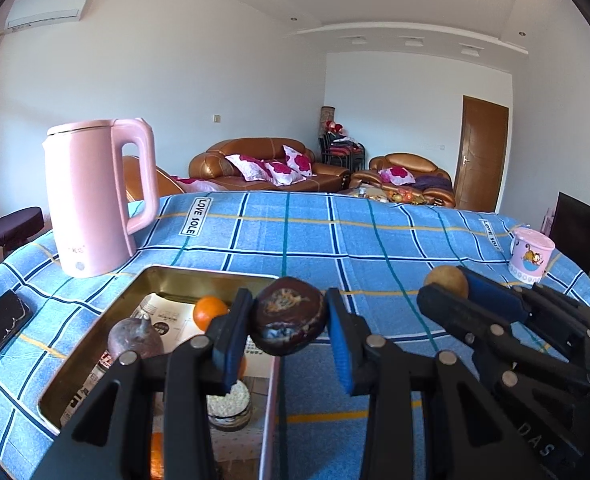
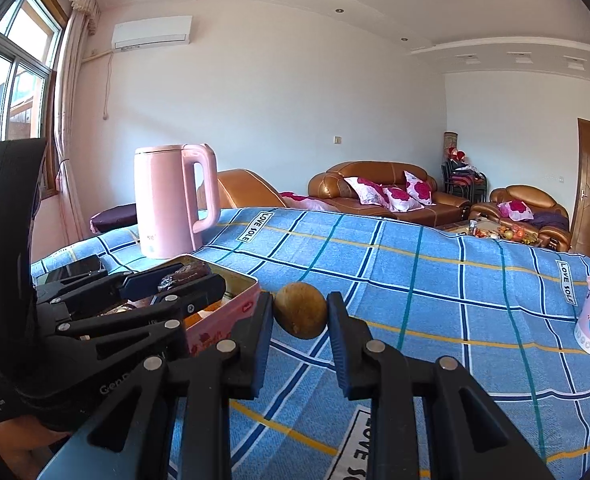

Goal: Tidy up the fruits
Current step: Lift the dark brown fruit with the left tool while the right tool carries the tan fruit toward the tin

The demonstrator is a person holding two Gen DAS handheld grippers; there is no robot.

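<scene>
A home living room: leather sofa (image 1: 255,164), wall air conditioner (image 2: 151,32).

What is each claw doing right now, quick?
Left gripper: shut on a dark purple fruit, above the tin's edge.
Right gripper: shut on a brown fruit, above the cloth.

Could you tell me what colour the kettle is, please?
The kettle is pink, clearest in the left wrist view.
</scene>
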